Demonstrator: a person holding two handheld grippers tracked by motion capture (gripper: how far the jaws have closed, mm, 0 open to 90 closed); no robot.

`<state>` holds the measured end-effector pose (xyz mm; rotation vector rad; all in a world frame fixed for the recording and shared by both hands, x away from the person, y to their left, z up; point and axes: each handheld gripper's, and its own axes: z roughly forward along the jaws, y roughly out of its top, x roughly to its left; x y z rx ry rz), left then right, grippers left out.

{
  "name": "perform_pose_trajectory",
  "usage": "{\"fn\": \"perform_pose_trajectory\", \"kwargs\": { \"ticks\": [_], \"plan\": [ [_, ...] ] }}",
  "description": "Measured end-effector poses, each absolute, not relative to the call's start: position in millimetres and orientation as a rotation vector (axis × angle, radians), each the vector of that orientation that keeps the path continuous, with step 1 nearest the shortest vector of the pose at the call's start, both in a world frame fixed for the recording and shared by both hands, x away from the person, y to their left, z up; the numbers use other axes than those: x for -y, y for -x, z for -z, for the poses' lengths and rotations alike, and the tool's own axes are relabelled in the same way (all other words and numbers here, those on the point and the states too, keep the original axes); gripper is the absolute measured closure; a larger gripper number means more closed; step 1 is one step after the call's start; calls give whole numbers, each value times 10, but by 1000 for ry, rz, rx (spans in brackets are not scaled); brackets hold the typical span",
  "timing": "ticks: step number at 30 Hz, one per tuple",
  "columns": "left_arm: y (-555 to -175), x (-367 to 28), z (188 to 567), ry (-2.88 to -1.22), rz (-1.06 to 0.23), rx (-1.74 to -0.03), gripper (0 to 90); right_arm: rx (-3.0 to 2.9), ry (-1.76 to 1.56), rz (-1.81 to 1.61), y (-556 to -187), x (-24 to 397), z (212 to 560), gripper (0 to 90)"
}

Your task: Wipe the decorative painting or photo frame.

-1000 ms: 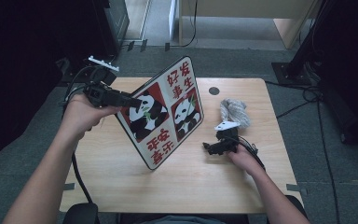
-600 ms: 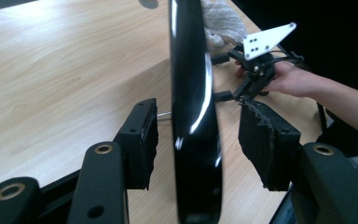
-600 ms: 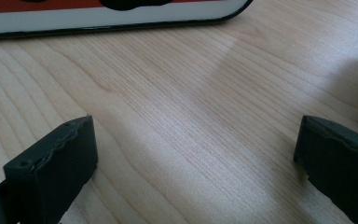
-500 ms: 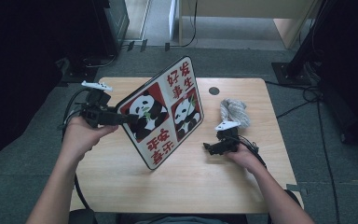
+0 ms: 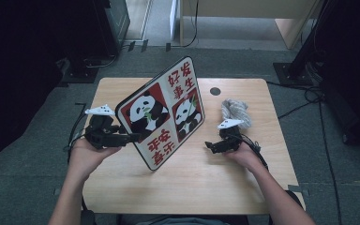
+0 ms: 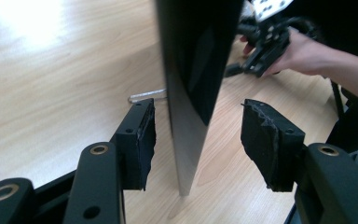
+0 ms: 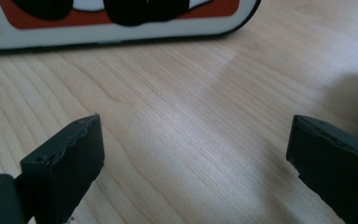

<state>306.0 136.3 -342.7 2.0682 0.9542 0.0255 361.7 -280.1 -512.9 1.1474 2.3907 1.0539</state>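
Between my left jaws (image 6: 196,140), which have just been opening and no longer touch it: panda board (image 5: 164,115), tilted on one edge mid-worktop (image 5: 243,187). Stiff, thin, probably light and slippery-faced; grip near an edge. Right jaws (image 7: 193,154) wide, empty.

The wooden surface (image 5: 122,93) is a pale rounded rectangle with a small dark round hole (image 5: 215,91) near its far edge, at about one o'clock from its middle. A grey bundle of yarn-like stuff (image 5: 236,111) lies on it at about two o'clock. Around the surface the floor (image 5: 37,154) is grey carpet. Black cables (image 5: 304,101) trail over it at three o'clock, and dark equipment (image 5: 108,28) stands at eleven o'clock.
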Motion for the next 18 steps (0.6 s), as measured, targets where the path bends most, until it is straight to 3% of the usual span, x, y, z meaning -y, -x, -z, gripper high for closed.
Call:
{"fn": "perform_pose_trajectory", "kwargs": {
  "ticks": [4, 6, 14, 18],
  "plan": [
    [-2988, -1386, 3520, -2066, -48, -952, 444, -2394, -1147, -1049, -3625, 2808, 5074, 73],
    [-2945, -1390, 3572, -2061, -49, -946, 441, -2410, -1159, -1050, -3639, 2817, 5049, 139],
    [-2864, -1382, 3765, -2067, -60, -944, 428, -2425, -1182, -1040, -3690, 2821, 4963, 137],
    [-2845, -1393, 3830, -2049, -75, -940, 427, -2425, -1192, -1065, -3715, 2834, 4907, 188]
  ]
}}
